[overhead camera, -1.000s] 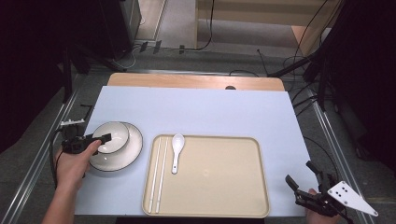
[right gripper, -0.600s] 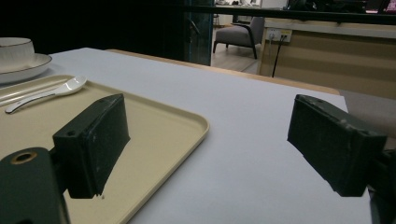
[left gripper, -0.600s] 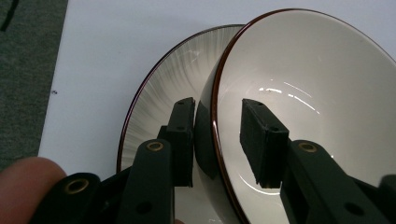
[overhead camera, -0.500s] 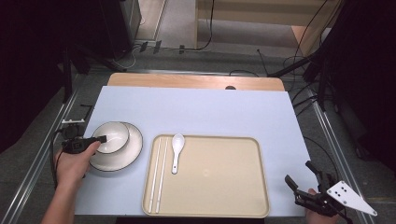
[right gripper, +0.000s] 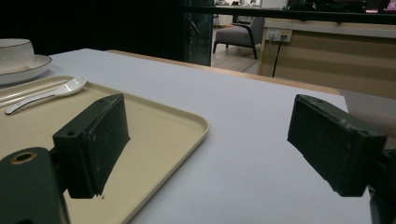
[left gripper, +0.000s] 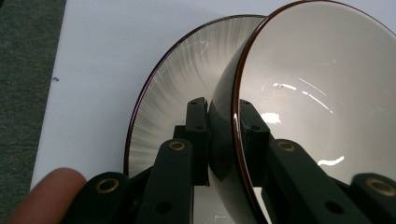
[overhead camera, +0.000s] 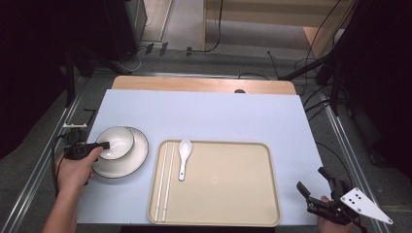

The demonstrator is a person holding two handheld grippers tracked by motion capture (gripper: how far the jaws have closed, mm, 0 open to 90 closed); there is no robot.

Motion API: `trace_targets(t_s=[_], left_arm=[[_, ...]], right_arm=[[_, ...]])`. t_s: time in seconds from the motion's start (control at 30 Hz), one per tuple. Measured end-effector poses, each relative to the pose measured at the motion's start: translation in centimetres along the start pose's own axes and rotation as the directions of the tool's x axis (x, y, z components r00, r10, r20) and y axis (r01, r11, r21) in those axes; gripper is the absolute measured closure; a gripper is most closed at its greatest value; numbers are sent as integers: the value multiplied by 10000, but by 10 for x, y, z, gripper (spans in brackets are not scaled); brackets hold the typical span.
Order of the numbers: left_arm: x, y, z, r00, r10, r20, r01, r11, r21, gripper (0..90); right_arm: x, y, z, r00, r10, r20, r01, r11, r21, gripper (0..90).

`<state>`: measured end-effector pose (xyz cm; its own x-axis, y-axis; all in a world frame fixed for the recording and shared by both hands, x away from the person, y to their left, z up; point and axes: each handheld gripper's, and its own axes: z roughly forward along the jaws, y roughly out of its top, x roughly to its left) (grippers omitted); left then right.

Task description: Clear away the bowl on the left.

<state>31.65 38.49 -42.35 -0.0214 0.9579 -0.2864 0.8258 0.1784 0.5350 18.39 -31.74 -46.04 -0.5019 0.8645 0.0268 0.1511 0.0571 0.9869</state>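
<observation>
Left gripper [overhead camera: 103,144] sits at the table's left side, held level in the left hand [overhead camera: 77,170]; its jaws have just been closing and now clamp a bowl rim [left gripper: 238,116]. Right gripper [overhead camera: 316,187] rests at lower right, jaws spread wide, nothing between them.

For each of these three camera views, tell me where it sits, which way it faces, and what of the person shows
High view: above the person's side, looking forward and down on the table; both forearms enter from below, left gripper on the bowl, right gripper at the near right corner.
Left gripper view: rides the left gripper, looking along its jaws, which have just been closing on the bowl's rim above the plate; a fingertip shows.
Right gripper view: rides the right gripper, looking level across the table over the tray, jaws apart.
Shared: bowl and plate appear in all three.
</observation>
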Motion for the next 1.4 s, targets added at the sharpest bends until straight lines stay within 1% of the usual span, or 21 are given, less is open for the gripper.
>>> trace_targets(t_s=[0.1, 0.17, 0.27, 0.3, 0.37, 0.43, 0.57, 0.63, 0.7, 0.73, 0.77, 0.83, 0.87, 0.9, 0.97, 1.03, 1.1, 1.23, 1.4], left_arm=[[1, 1, 0, 9998, -48, 198, 49, 10000, -57, 805], [0, 1, 0, 9996, 59, 284, -57, 9999, -94, 813], [-2, 0, -1, 9992, 296, 252, -291, 9994, -196, 815], [-2, 0, -2, 9990, 319, 299, -313, 9993, -214, 817], [0, -1, -3, 9985, 368, 417, -358, 9990, -256, 821], [1, -3, -6, 9980, 313, 557, -287, 9985, -467, 828], [3, -6, -8, 9961, 481, 737, -452, 9982, -405, 829], [3, -7, -9, 9950, 487, 877, -448, 9979, -466, 829], [2, -8, -12, 9943, 609, 873, -559, 9967, -580, 830], [1, -9, -13, 9944, 675, 819, -616, 9955, -722, 830], [-1, -10, -16, 9931, 850, 811, -775, 9928, -913, 830], [-2, -10, -18, 9920, 841, 945, -748, 9924, -980, 830], [-3, -10, -20, 9915, 862, 970, -750, 9907, -1135, 830], [-4, -10, -22, 9921, 690, 1048, -566, 9916, -1166, 830], [-3, -10, -25, 9896, 574, 1321, -404, 9909, -1281, 830], [-5, -12, -29, 9894, 571, 1337, -381, 9893, -1411, 830], [-7, -13, -32, 9879, 648, 1411, -430, 9873, -1527, 830], [-12, -16, -37, 9832, 757, 1663, -496, 9866, -1557, 831], [-24, -20, -39, 9769, 1079, 1844, -808, 9856, -1487, 831]], right_arm=[[0, 0, 0, 10000, -22, -5, 22, 10000, -8, 129], [-1, 0, 0, 10000, -3, 21, 3, 10000, -9, 129], [-1, 0, 0, 10000, -8, 36, 8, 10000, -12, 129], [-1, 0, 0, 10000, 37, 35, -37, 10000, -5, 129], [-1, 0, 0, 10000, -30, 16, 30, 10000, -19, 129], [0, 0, 0, 10000, -33, 25, 33, 10000, -15, 129], [-1, 0, 0, 10000, -18, 31, 18, 10000, 1, 129], [-1, -1, 0, 10000, 34, 32, -34, 10000, -5, 129], [-1, 0, 0, 10000, 3, 39, -3, 10000, 16, 129], [-1, 0, 0, 10000, 2, 40, -2, 10000, 21, 129], [-1, 0, 0, 10000, 2, 41, -2, 10000, 36, 129], [-1, 0, 0, 10000, 16, 33, -16, 10000, 32, 129], [-1, 0, 0, 10000, 18, 26, -18, 10000, 30, 129], [-1, 0, 0, 10000, -16, 27, 16, 10000, 10, 129], [-1, 0, 0, 10000, -28, 29, 28, 10000, 19, 129], [-1, 0, 0, 10000, -9, 41, 9, 10000, 3, 129], [-1, 0, 0, 10000, -33, 46, 34, 10000, -9, 129], [-1, 0, 0, 10000, -43, 35, 43, 10000, -19, 129], [-1, 0, -1, 10000, -32, 47, 32, 10000, -12, 129]])
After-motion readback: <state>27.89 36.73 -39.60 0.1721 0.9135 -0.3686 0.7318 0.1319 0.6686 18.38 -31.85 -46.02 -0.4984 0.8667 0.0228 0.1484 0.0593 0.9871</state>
